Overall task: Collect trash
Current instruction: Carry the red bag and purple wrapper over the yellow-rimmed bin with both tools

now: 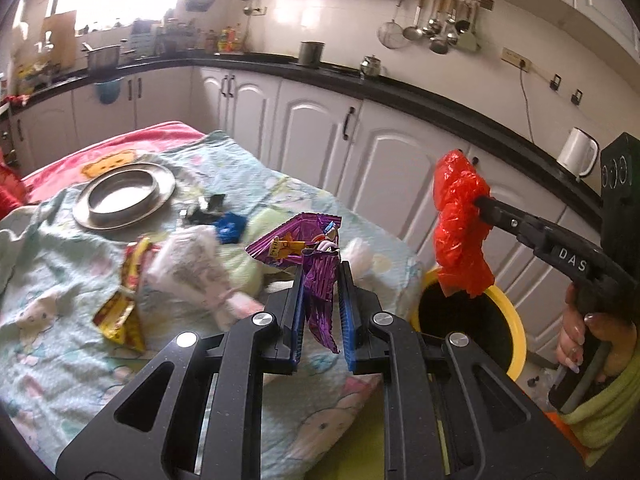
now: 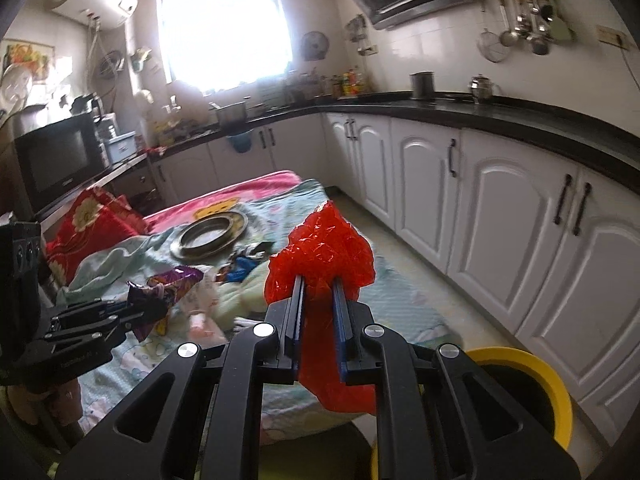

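Our left gripper (image 1: 320,276) is clamped on a purple wrapper (image 1: 316,264); our right gripper (image 2: 318,284) pinches a red plastic bag (image 2: 324,248). Below the right one stands a yellow-rimmed bin (image 2: 536,364). Farther ahead, more wrappers (image 1: 120,304) and a metal plate (image 1: 124,196) lie on the cloth-covered table (image 1: 48,248).

Crumpled purple wrapper (image 1: 318,268) and red plastic bag (image 2: 324,264) hang near yellow-rimmed bin (image 2: 556,392).
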A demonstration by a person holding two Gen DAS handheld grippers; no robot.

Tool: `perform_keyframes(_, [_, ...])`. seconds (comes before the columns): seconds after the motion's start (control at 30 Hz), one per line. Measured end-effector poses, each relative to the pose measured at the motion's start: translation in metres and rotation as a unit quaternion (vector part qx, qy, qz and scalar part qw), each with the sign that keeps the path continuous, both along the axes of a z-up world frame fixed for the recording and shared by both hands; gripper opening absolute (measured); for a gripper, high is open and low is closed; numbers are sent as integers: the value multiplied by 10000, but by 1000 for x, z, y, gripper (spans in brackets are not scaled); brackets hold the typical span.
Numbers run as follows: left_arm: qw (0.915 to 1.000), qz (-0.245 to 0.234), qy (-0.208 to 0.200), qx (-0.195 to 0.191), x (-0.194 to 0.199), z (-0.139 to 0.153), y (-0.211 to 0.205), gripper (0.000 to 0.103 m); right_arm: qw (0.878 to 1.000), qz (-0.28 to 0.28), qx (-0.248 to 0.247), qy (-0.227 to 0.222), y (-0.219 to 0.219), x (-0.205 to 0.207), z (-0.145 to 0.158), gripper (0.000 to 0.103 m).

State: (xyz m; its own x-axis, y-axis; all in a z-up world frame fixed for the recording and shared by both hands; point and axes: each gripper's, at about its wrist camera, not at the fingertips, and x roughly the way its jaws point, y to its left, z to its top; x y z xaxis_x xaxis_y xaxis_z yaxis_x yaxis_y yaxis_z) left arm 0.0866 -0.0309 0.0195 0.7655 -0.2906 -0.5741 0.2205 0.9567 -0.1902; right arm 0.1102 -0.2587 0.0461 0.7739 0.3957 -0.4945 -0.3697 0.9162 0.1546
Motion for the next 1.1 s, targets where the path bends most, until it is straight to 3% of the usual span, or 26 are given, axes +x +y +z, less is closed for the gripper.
perform_keyframes(0.7, [9917,-1249,296,104,22,-27,-109,10,9954,-909,-61,302,-92,-10,-23,12])
perform_keyframes(1.1, [9804,-1781,831,113,35,-65,-162,10,9904,-1202,93,684,-139,-10,-46,12])
